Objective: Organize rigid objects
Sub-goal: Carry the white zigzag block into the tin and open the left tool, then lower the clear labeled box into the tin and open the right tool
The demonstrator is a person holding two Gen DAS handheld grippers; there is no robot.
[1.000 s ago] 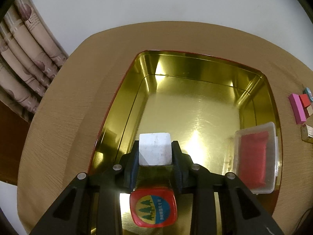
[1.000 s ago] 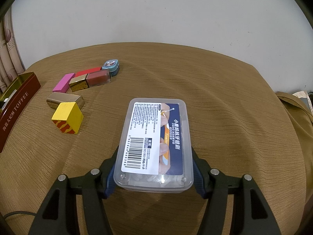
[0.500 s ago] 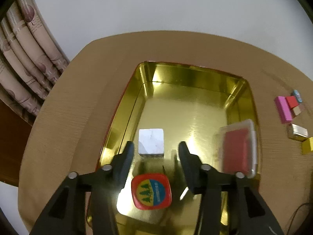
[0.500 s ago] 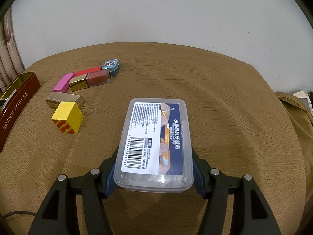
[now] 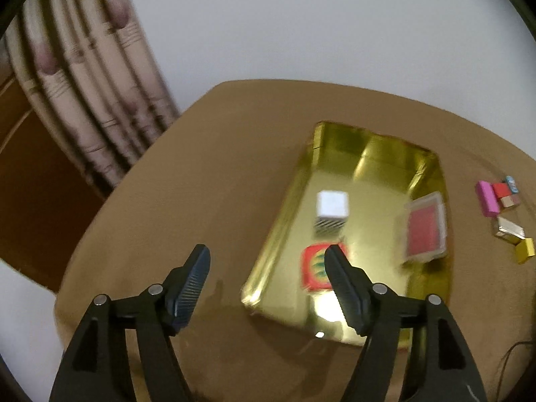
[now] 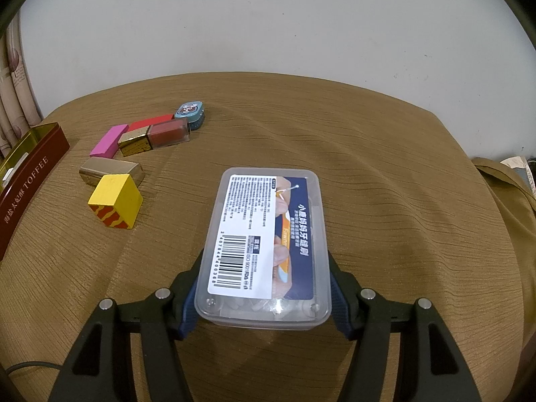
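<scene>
Your left claw (image 5: 268,274) hangs above the bench (image 5: 207,181) with nothing between its fingers, its jaws opening; keep it clear of the gold tin (image 5: 284,214) so you do not knock the rim. Inside that tin sit a white cube (image 5: 331,204), a red badge-like tin (image 5: 315,268) near the front wall, and a clear box with a red insert (image 5: 425,227) against the right wall; the open floor lies toward the back, between cube and box, so plan the next drop there. Further right, loose on the cloth, wait a pink block (image 6: 109,140), a red block (image 6: 150,122), a red-and-gold case (image 6: 154,135), a small blue tin (image 6: 190,113), a gold bar (image 6: 110,169) and a yellow house-shaped block (image 6: 115,206). Your right claw (image 6: 263,293) grips the clear floss-pick box (image 6: 264,244) by its long sides, near the end closest to you, the box resting on or just above the bench; I judge this hold tail-heavy, so lift it level and slowly; carry it across above the loose blocks, not through them; lower it flat into the tin before you release.
</scene>
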